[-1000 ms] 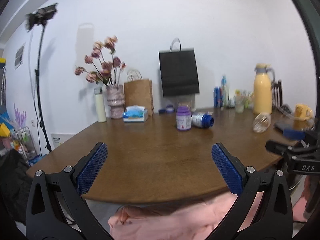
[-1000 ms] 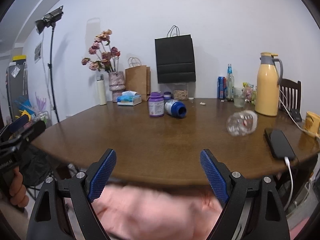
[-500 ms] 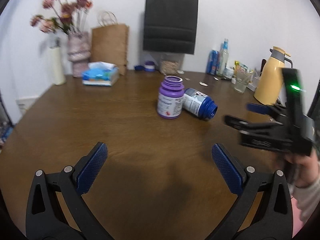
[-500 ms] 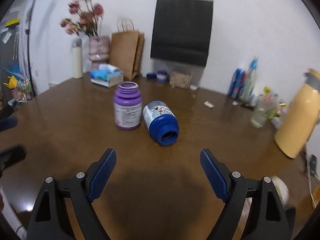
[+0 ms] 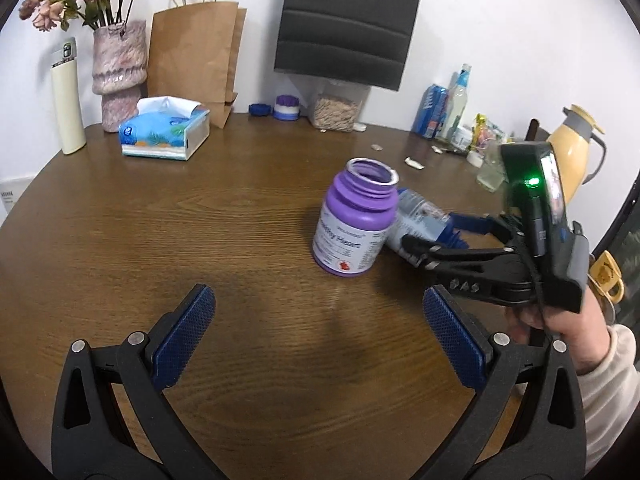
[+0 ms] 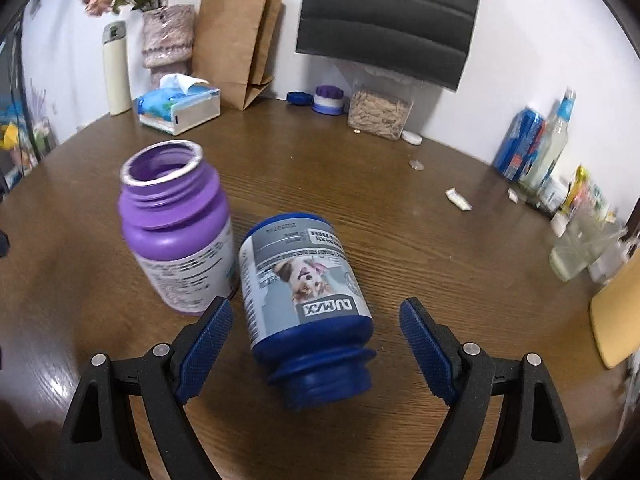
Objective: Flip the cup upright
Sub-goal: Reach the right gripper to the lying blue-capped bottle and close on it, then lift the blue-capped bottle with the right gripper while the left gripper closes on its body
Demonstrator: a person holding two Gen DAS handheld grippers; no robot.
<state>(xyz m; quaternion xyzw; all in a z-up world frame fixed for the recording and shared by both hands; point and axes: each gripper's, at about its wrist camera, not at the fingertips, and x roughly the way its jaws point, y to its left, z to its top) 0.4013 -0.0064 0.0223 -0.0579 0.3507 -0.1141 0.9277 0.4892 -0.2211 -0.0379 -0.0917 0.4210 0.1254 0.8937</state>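
The blue jar (image 6: 304, 300), the "cup" of the task, lies on its side on the brown table (image 6: 420, 248), its long axis running roughly from 12 o'clock to 6 o'clock in the right wrist view: base toward 12, open threaded mouth toward 6 and a little toward 5, pointing back at the camera. It sits between the fingers of the right gripper (image 6: 316, 344), which are spread wide, one pad at about 8 o'clock of the jar and the other at about 4 o'clock, neither touching it; the neck is level with the pads, the labelled body beyond them. So the right gripper is plainly the nearer one, and I judge a closing grip would meet the jar across its width near the shoulder. At 10 o'clock of the blue jar stands the purple jar (image 6: 176, 228), upright and mouth open, just beside it; whether the two touch cannot be told, and the left pad of the right gripper sits close to the purple jar's foot, so it could be knocked. The left gripper (image 5: 320, 340) hangs well back over bare table, fingers spread and holding nothing; from there the blue jar (image 5: 420, 220) lies at about 1 o'clock, mostly hidden behind the purple jar (image 5: 354, 228) and the right gripper's fingers. The far clutter at 2 o'clock is blurred.
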